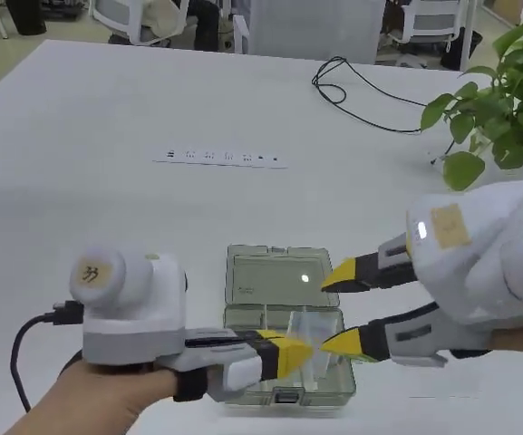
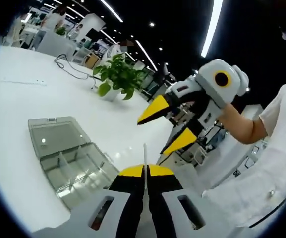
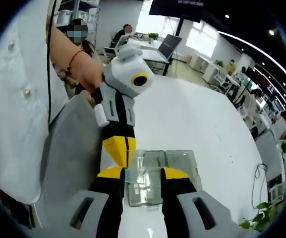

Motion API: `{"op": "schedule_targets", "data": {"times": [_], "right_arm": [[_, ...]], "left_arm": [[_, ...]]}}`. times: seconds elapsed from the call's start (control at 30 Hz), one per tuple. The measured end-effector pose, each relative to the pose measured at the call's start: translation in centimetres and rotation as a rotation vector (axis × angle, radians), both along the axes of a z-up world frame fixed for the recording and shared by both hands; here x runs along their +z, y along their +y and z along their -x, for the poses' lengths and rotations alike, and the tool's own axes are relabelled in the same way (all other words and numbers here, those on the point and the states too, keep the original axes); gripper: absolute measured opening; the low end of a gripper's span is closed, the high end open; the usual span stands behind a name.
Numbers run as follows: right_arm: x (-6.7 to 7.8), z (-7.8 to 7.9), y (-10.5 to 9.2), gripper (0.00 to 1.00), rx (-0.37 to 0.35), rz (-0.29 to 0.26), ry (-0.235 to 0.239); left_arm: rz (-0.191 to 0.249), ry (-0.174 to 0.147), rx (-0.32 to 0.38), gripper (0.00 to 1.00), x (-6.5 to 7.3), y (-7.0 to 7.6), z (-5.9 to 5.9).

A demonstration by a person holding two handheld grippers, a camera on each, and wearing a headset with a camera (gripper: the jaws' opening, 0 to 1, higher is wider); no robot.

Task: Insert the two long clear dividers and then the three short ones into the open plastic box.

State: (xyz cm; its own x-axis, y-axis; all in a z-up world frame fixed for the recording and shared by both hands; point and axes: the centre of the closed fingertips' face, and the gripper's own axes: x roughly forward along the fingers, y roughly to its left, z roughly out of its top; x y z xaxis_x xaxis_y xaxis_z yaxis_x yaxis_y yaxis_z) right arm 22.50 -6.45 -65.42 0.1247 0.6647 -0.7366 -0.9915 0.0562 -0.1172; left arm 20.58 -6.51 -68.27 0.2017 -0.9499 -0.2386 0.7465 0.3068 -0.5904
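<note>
The open clear plastic box (image 1: 243,317) lies at the near edge of the white table, its lid (image 1: 275,270) folded flat behind the base. It also appears as the box (image 2: 58,158) and the box (image 3: 180,161). My left gripper (image 1: 290,355) is shut on a clear divider (image 1: 314,331), holding it above the box's base. That divider (image 2: 144,154) shows edge-on between the shut left gripper (image 2: 144,171) jaws. My right gripper (image 1: 338,308) is open, one jaw on each side of the divider's free end. The divider (image 3: 142,187) hangs between the right gripper's (image 3: 143,173) jaws.
A white power strip (image 1: 220,157) lies mid-table. A black cable (image 1: 361,91) loops at the back right, beside a green plant (image 1: 501,100). Office chairs stand beyond the far edge. The table's middle is bare white surface.
</note>
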Motion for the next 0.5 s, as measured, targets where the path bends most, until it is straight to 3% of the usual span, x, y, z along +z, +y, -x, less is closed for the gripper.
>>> {"op": "schedule_targets", "data": {"times": [0.13,0.27,0.37,0.5], "right_arm": [[0.5,1.7,0.1,0.22,0.05,-0.048,0.178],[0.2,2.4,0.0,0.18,0.088,-0.052,0.277],[0.4,2.8,0.1,0.15,0.108,-0.067,0.345],[0.6,3.7,0.4,0.11,0.139,-0.066,0.392]], "left_arm": [[-0.017,-0.103,-0.077,0.0,0.4,-0.3,1.0],[-0.016,-0.203,-0.146,0.0,1.1,-0.6,1.8],[0.007,-0.233,-0.172,0.0,1.7,-0.8,2.3],[0.015,-0.252,-0.197,0.0,1.9,-0.7,2.7]]}}
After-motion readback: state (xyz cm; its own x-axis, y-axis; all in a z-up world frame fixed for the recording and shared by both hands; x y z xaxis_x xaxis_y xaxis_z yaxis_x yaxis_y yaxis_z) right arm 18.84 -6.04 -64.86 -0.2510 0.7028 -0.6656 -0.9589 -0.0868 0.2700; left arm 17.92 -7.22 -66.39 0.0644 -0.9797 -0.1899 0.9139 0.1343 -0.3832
